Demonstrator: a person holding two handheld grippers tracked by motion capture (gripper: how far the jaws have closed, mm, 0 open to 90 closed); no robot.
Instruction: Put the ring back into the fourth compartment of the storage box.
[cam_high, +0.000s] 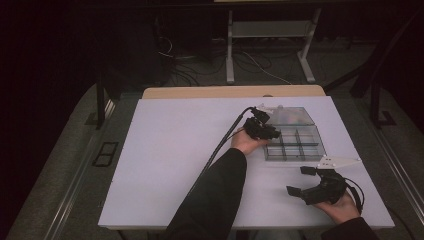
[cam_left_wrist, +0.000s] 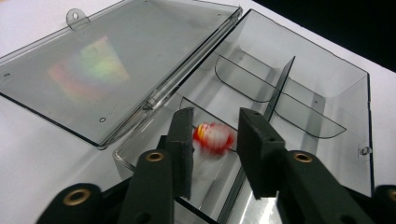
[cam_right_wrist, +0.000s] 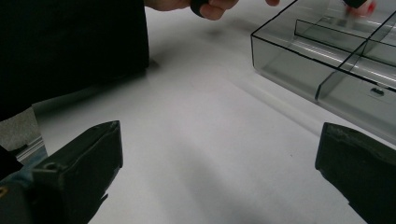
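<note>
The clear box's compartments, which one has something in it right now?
The compartment nearest the left gripper, by the hinge of the open lid. A blurred red, yellow and white object sits there between the open jaws; the other compartments look empty.

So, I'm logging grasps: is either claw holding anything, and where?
Nothing is held. The left claw is open above a blurred red-and-white object in the clear box; the right claw is open.

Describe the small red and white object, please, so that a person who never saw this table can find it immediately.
Start at the white table and find the clear plastic organiser box with its lid lying open. The small object sits in the compartment just in front of the left hand-held gripper, beside the lid's hinge. It is blurred, and the one coloured item in the box: red, white, a little yellow.
</note>
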